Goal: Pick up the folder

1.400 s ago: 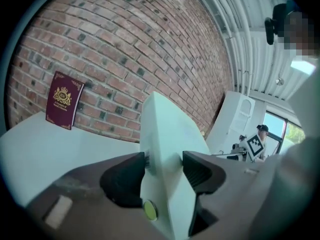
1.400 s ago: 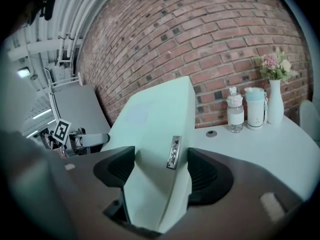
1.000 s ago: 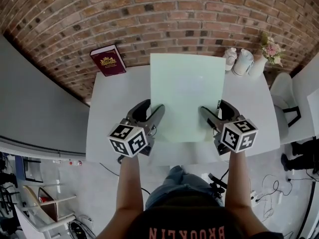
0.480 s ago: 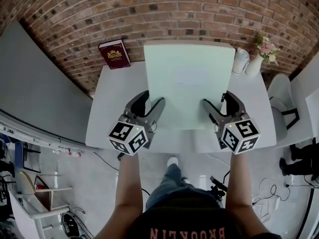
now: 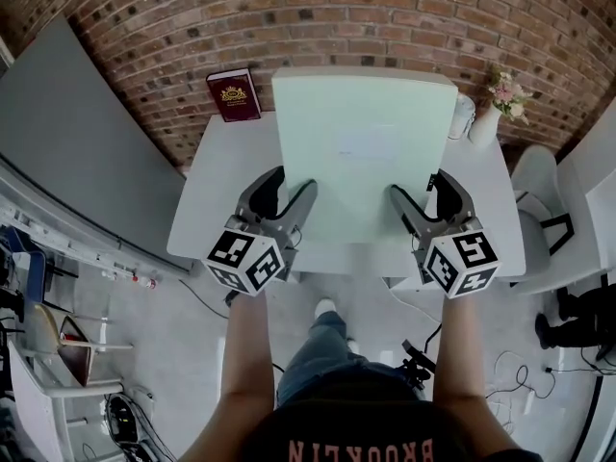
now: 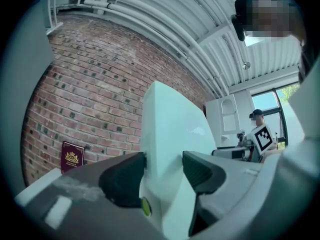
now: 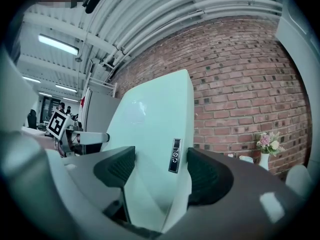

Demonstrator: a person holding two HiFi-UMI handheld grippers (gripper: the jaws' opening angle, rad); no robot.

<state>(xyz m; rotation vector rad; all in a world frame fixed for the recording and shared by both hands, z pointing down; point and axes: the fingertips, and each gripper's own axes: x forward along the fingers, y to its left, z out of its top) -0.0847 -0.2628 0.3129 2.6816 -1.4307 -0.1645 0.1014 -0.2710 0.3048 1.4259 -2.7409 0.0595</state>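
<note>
The folder (image 5: 364, 152) is a large pale green one, held up off the white table (image 5: 207, 210) with its far edge raised toward the brick wall. My left gripper (image 5: 289, 205) is shut on its near left edge and my right gripper (image 5: 416, 205) on its near right edge. In the left gripper view the folder (image 6: 170, 129) stands between the dark jaws of the left gripper (image 6: 164, 171). The right gripper view shows the folder (image 7: 150, 129) with a small black clip label, pinched by the right gripper (image 7: 160, 171).
A maroon book (image 5: 234, 95) leans against the brick wall at the table's back left. At the back right stand a vase of flowers (image 5: 496, 104) and a white mug (image 5: 463, 115). A white chair (image 5: 539, 186) is to the right of the table.
Both grippers have lifted the folder off the table; it now sits higher and closer to the head camera, covering more of the tabletop.
</note>
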